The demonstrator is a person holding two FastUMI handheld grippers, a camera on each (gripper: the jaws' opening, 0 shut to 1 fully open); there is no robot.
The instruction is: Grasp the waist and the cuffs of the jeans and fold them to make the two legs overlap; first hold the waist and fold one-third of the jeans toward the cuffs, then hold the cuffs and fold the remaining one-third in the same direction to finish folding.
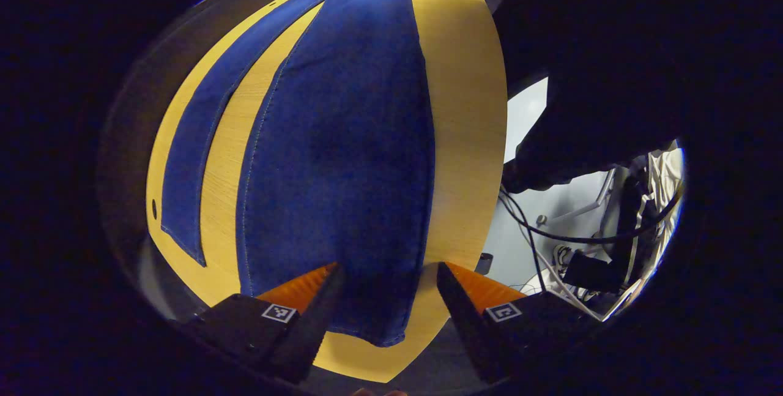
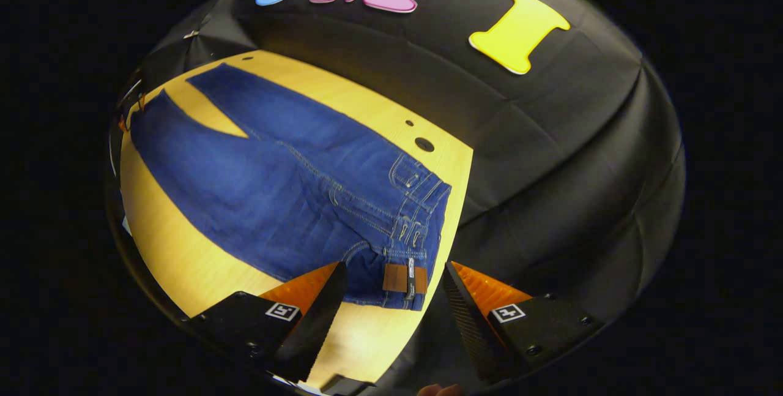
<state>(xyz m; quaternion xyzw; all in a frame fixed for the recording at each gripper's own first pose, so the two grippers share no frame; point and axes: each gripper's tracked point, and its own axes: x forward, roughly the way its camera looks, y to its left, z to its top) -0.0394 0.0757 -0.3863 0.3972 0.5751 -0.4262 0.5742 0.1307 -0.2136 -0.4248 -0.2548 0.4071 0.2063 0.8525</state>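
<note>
Blue jeans (image 1: 342, 151) lie flat on a yellow wooden table (image 1: 459, 108), the two legs spread apart in a V. In the left gripper view the near leg's cuff (image 1: 379, 328) lies between the fingers of my open left gripper (image 1: 386, 273), which hovers over it; the far leg (image 1: 202, 139) runs along the left. In the right gripper view the jeans (image 2: 275, 182) show their waistband with a brown leather patch (image 2: 404, 278). My right gripper (image 2: 394, 273) is open, its fingers either side of the near waist corner.
Black booth cloth (image 2: 550, 169) hangs behind the table. Two small holes (image 2: 424, 144) sit in the tabletop near the waist. Beyond the table's right edge in the left gripper view lie cables (image 1: 550, 231) and gear on a pale floor.
</note>
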